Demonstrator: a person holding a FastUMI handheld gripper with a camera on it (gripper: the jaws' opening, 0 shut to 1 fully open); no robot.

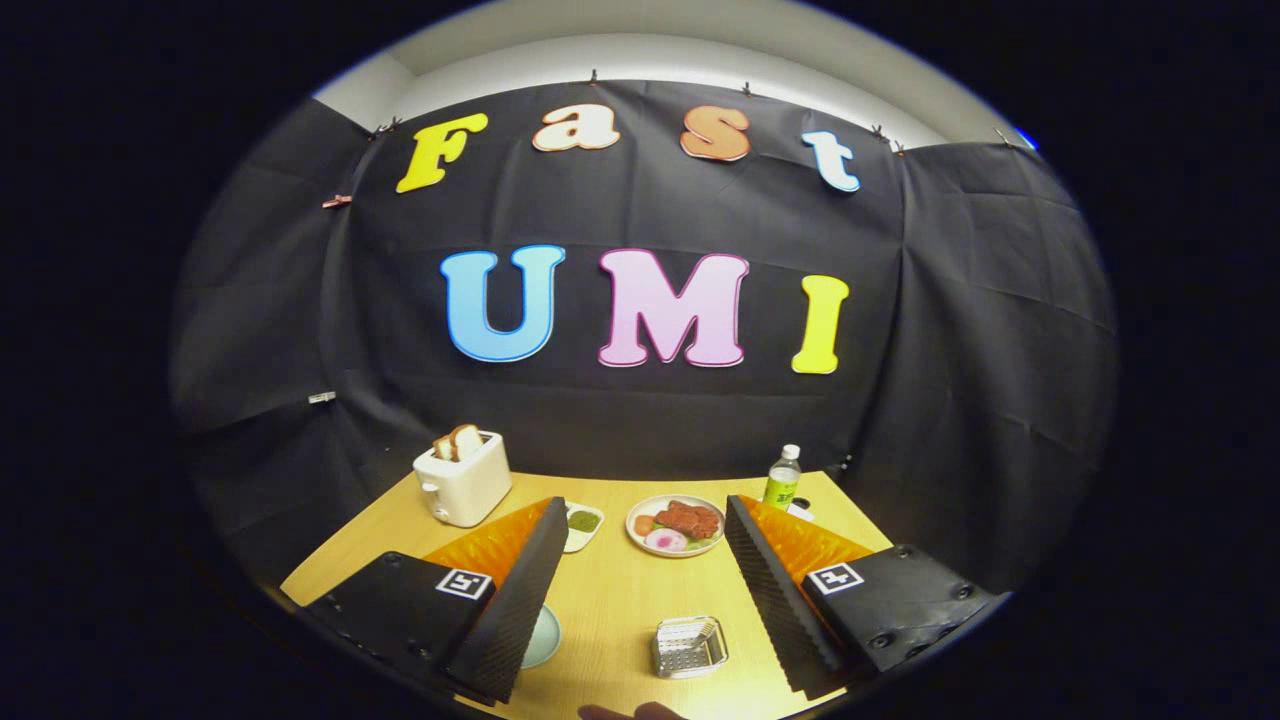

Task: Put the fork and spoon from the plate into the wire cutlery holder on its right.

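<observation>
My claw stands wide open with nothing in it, held high above the wooden table and looking down across it. The wire cutlery holder sits between my fingers, nearer the right one, at about five o'clock from the gap's centre. The pale plate lies at roughly seven o'clock, just beside the left finger and mostly hidden behind it — I cannot make out the fork or spoon on it from here. Well beyond the fingers, at twelve o'clock, stands a dish of food; a toaster sits at ten o'clock, a bottle at one o'clock, and a small tray of green sauce just past the left finger. Risks as I judge them: descending on the plate while the finger masks it could land a tip on the rim and tip or slide it; thin flat cutlery may slip from the pads if caught off-centre; a long handle swung toward the holder could strike its wire wall and knock it aside — the holder looks light.
</observation>
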